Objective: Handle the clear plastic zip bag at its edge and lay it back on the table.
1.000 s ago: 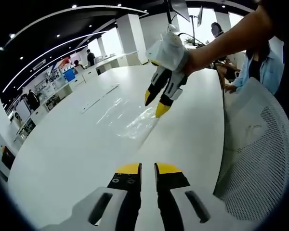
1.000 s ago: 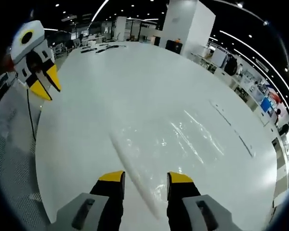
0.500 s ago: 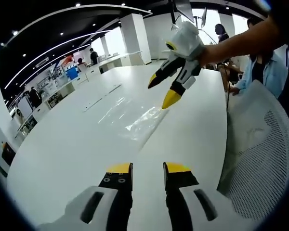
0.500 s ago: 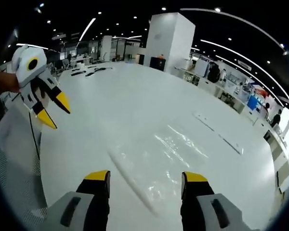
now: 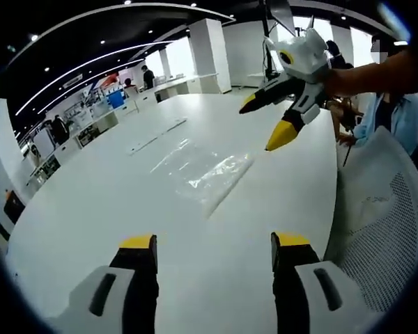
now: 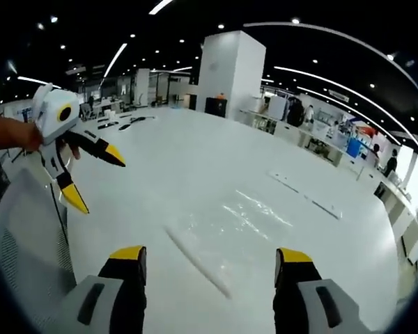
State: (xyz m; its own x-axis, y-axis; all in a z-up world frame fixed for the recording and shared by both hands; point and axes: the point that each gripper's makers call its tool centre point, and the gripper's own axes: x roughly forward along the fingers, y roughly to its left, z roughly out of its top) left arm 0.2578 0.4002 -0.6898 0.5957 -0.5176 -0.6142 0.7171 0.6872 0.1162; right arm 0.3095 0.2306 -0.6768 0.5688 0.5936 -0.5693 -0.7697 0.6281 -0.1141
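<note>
Both jaws had spread wide since a second earlier. The right gripper [image 6: 207,259] had lifted clear of the bag [image 5: 202,169], which lay flat on the worktop [image 5: 83,209] ahead of the left gripper [image 5: 214,245]; the task looked done.

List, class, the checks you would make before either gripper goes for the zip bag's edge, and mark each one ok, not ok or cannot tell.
1. Zip bag lying flat on the table: ok.
2. Left gripper open and holding nothing: ok.
3. Right gripper open and holding nothing: ok.
4. Bag's near edge free, nothing resting on it: ok.
5. Either gripper touching the bag: not ok, both are held above it.
6. Zip seal shut or open: cannot tell.
</note>
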